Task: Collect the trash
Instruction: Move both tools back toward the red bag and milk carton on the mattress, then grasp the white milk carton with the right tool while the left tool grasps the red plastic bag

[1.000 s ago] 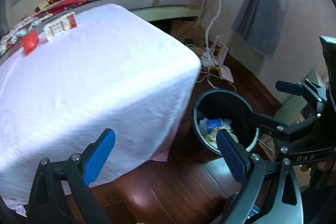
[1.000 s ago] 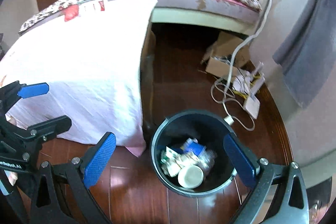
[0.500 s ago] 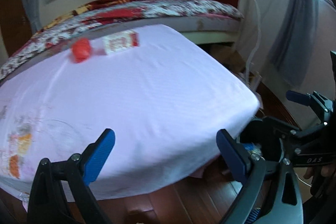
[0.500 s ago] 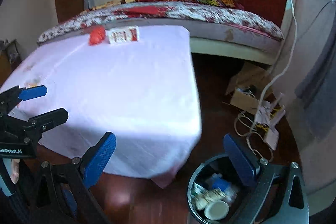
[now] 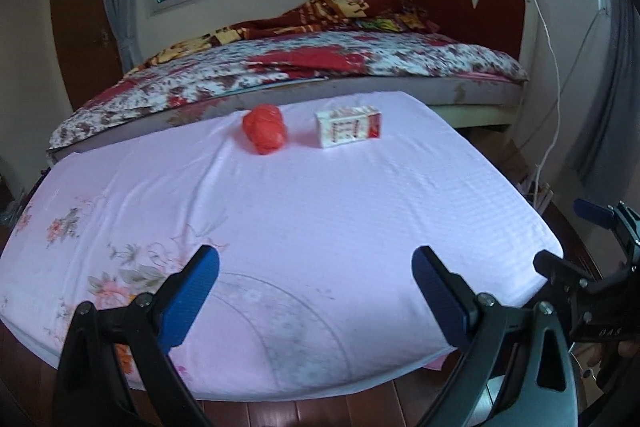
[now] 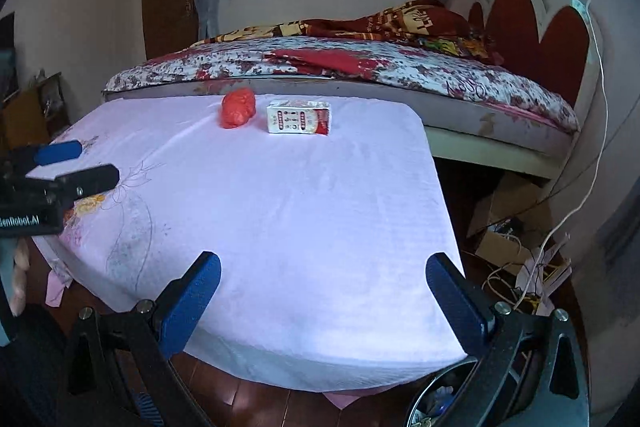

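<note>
1. Trash on the table: a crumpled red bag (image 5: pixel 264 129) and a small white-and-red carton (image 5: pixel 349 126) lie side by side near the table's far edge, close together but not touching, the bag to the left of the carton.
2. The carton lies on its long side, nearer the far right corner than the bag.
3. The table (image 5: pixel 320 219) is covered by a pale pink cloth with a flower print along its left side.
4. The left gripper (image 5: pixel 316 297) hovers over the table's near edge, its blue-padded fingers spread wide with nothing between them.
5. The right gripper (image 6: pixel 322 301) hangs over the near right corner, its fingers likewise wide apart and empty.
6. A black bin (image 6: pixel 436 403) stands on the wooden floor just below the near right corner, partly hidden by the right gripper; some scraps show inside.
7. A bed (image 6: pixel 360 67) with a patterned cover runs behind the table's far edge.
</note>
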### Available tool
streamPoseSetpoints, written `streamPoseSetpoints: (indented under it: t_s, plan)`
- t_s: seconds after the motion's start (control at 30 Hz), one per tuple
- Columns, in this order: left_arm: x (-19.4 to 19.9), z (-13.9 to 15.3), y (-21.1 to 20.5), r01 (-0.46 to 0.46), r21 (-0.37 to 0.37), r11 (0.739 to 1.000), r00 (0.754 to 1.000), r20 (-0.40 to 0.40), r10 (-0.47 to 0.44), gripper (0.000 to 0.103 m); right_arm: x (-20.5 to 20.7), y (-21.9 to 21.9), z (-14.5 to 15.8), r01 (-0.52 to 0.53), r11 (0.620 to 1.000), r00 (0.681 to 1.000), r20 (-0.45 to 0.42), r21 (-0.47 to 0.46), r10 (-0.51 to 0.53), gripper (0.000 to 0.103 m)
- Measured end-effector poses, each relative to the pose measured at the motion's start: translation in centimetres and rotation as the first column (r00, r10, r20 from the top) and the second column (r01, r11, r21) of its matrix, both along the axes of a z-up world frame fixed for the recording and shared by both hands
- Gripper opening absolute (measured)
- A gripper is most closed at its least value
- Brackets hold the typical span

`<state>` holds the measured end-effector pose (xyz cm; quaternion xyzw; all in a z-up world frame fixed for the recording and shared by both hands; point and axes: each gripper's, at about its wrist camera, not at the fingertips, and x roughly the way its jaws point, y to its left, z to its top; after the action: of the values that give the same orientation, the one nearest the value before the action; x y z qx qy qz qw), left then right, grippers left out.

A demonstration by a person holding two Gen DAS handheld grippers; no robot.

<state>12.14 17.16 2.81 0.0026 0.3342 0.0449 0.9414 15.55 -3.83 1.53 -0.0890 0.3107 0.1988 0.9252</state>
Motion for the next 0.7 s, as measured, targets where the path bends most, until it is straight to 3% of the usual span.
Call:
streamPoseSetpoints:
  t_s: [0.2, 0.4, 0.7]
  plan:
    - [0.2, 0.2, 1.2, -0.014, -0.015, 1.000, 1.000, 0.011, 0.014, 0.098, 0.7, 1.4, 1.0, 0.013, 1.000, 1.000, 0.003, -0.028, -0.013, 0.103]
    - [1.3, 0.7, 2.5, -0.026, -0.064, 0.998, 0.999, 0.042, 0.029, 0.098, 2.4, 2.4, 2.3, 0.011, 1.000, 1.000, -0.008, 0.002, -0.011, 0.103]
    - [6.9, -1.1, 5.3, -0.070, -0.137, 0.988, 0.997, 0.015, 0.073, 0.091, 9.9, 5.0, 1.4, 0.005, 1.000, 0.999, -0.033, 0.012, -0.005, 0.103]
